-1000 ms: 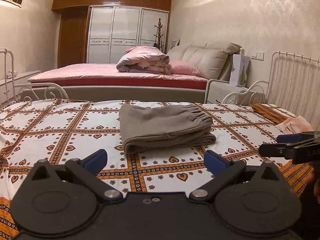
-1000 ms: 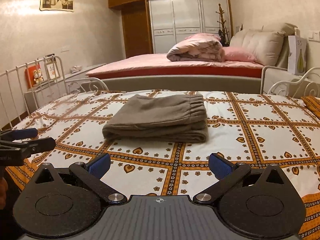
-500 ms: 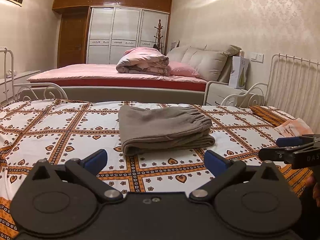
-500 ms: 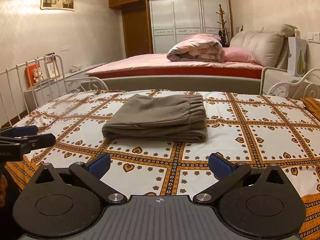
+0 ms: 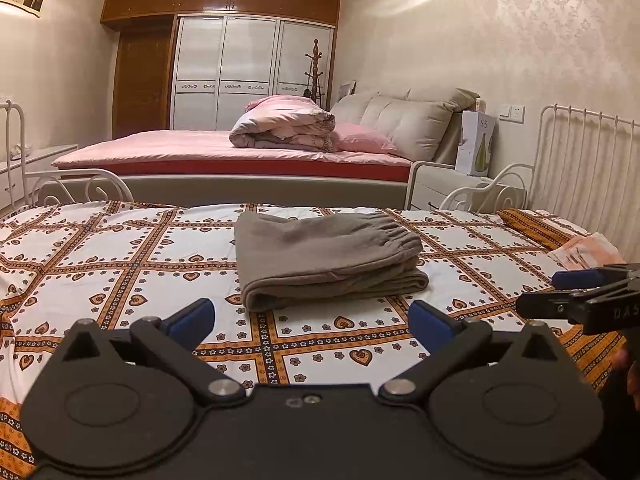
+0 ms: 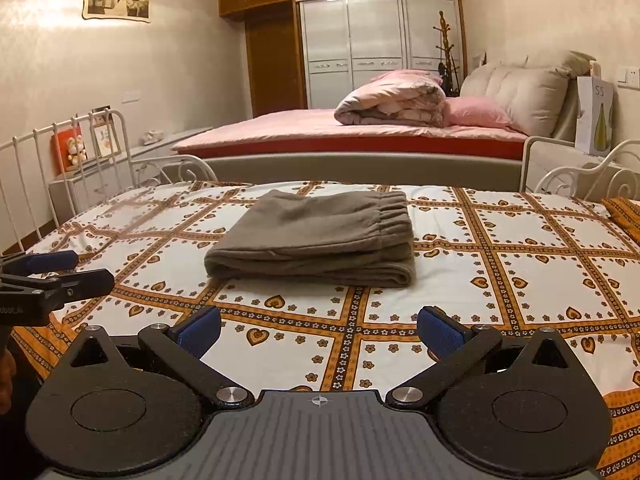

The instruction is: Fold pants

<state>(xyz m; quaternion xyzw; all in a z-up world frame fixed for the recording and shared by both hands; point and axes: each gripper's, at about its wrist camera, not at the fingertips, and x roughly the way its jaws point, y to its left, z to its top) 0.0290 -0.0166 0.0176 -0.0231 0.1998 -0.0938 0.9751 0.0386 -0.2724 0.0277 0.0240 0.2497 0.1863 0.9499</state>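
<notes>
The grey-brown pants (image 5: 328,256) lie folded in a neat stack on the patterned bedsheet (image 5: 120,264), elastic waistband to the right. They also show in the right wrist view (image 6: 316,236). My left gripper (image 5: 310,318) is open and empty, held back from the pants near the bed's front edge. My right gripper (image 6: 318,330) is open and empty, also short of the pants. Each gripper shows from the side in the other's view: the right one (image 5: 560,292), the left one (image 6: 64,272).
White metal bed rails stand at the right (image 5: 580,160) and at the left (image 6: 60,152). A folded orange cloth (image 5: 588,248) lies at the sheet's right edge. A pink bed (image 5: 240,152) with a rolled quilt is behind, beside a nightstand with a white box (image 5: 476,148).
Both grippers have drifted slightly back and up from the bed. The pants have not moved and both grippers stay open.
</notes>
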